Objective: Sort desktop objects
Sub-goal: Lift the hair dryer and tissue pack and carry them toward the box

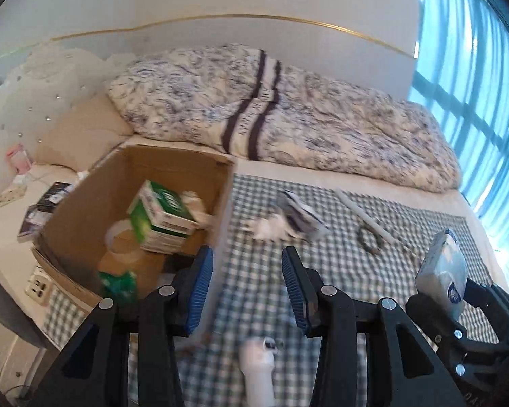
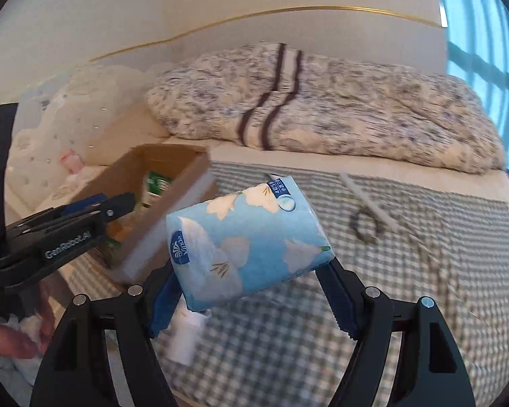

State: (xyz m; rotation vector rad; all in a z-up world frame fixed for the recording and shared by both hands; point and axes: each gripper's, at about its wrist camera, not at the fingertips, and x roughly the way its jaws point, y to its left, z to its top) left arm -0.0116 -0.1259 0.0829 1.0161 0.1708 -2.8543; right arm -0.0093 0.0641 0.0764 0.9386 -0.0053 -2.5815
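The right gripper (image 2: 251,291) is closed on a blue tissue pack (image 2: 246,240), clamped across its width and carried clear of the checked cloth (image 2: 424,305), evidently so it can travel to the cardboard box (image 2: 159,217) that stands open at the left as the collection point. The box already holds a green carton (image 1: 163,217) and a roll of tape (image 1: 122,240), which suggests it is where sorted items go. The left gripper (image 1: 247,288) has its fingers wide apart with nothing between them, held near the box's right wall, probably free for another item. Not yet sorted on the cloth are a white bottle (image 1: 258,369) lying below the left gripper, a crumpled packet (image 1: 288,217), blurred and hard to identify, a white stick (image 1: 366,215) and a dark ring (image 1: 368,239) beside it
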